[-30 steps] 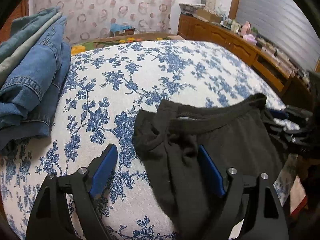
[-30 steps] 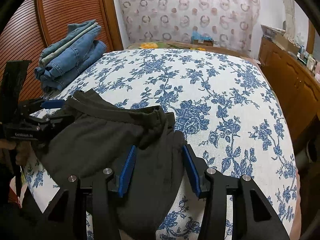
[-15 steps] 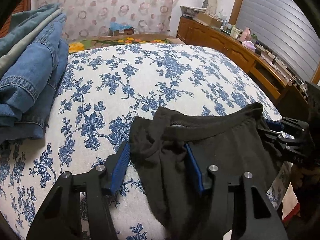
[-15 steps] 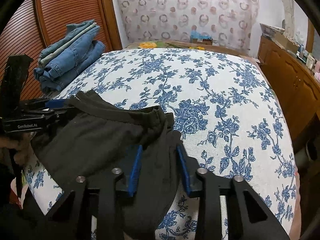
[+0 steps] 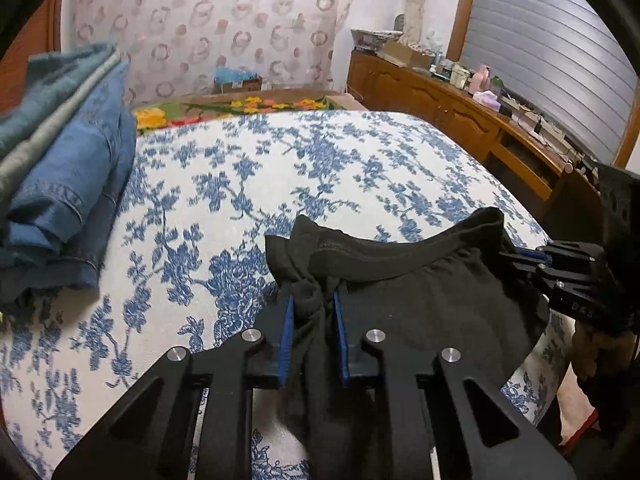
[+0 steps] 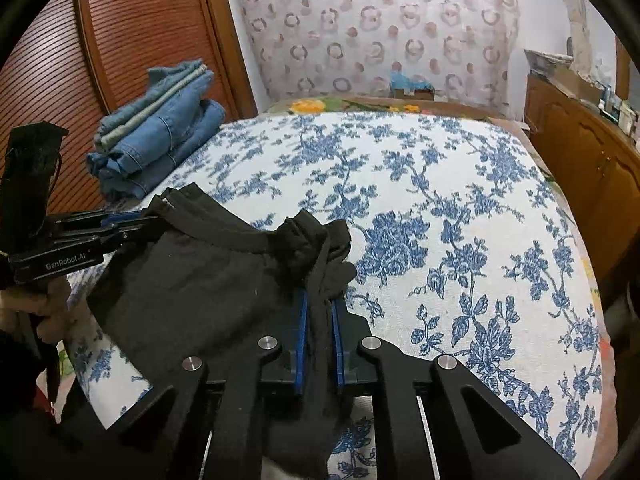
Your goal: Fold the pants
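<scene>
**Both grippers pinched on the waistband of the black pants**

Left gripper point(image 5: 314, 312): jaws closing, nearly together, blue pads point(image 5: 286, 340) pressing a bunched fold at one end of the black pants point(image 5: 420, 312) waistband. Right gripper point(image 6: 319, 320): clamped almost fully together on the other end of the same waistband, gathered cloth and a drawstring squeezed between its blue pads point(image 6: 301, 340).

Pants of soft, matte black knit, with a thick ribbed elastic waistband curving between the two grips — slack, sagging in the middle, lying at the near edge of the bed point(image 5: 280, 184) and hanging over it below the grippers. Bed cover of coarse woven cloth, white with blue flower sprays, rounded at the edges.

At the far left corner of the bed, well apart from the pants, a stack of folded jeans point(image 6: 160, 136) in blue denim. Beyond it, a slatted wooden wardrobe door point(image 6: 120, 40); along the right side, a wooden sideboard point(image 5: 460, 112) crowded with small items. Between pants and jeans, open bed cover only.
</scene>
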Demonstrator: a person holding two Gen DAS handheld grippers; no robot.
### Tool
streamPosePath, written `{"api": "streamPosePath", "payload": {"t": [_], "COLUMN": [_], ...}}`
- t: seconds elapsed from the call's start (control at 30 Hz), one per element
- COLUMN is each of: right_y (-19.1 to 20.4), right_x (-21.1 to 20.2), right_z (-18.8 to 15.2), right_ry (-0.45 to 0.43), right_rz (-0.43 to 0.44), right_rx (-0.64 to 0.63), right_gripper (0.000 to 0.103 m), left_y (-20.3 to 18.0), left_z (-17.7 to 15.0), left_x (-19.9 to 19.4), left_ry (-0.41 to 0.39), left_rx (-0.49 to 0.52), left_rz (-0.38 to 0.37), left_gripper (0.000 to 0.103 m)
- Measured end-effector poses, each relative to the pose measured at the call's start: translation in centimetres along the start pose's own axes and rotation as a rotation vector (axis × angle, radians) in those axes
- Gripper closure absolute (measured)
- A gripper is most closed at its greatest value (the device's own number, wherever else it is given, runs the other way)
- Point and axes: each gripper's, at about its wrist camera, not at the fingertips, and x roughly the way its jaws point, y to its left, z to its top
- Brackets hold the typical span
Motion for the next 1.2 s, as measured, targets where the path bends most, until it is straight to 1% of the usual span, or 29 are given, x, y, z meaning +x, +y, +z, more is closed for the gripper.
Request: {"api": "streamPosePath", "payload": {"t": [0.4, 0.67, 0.93, 1.07, 1.2], "right_y": [1.2, 1.5, 2.6, 2.9, 3.2], "right_x": [-4.0, -6.1, -5.5, -4.1, -2.8], "right_z": [1.0, 3.0, 5.9, 7.5, 9.7], "right_ry": [-0.118, -0.169, -0.204, -0.216, -0.22], "right_rz": [-0.003, -0.01, 0.03, 0.043, 0.048], "right_rx": [-0.04, -0.067, -0.104, -0.124, -0.145], "right_gripper": [0.093, 0.093, 0.093, 0.093, 0.093], "left_y": [-1.5, -1.3, 0.6, 2.2, 3.8], "left_z": [1.6, 3.1, 4.1, 4.6, 5.8], "left_x": [-3.9, -6.5, -8.2, -8.8, -9.3], "left_ry": [-0.104, -0.171, -0.226, -0.247, -0.259], "left_rx": [0.032, 0.046, 0.034, 0.013, -0.001], "left_rz": [0.001, 0.02, 0.045, 0.055, 0.068], "left_gripper": [0.086, 0.086, 0.086, 0.086, 0.086]}}
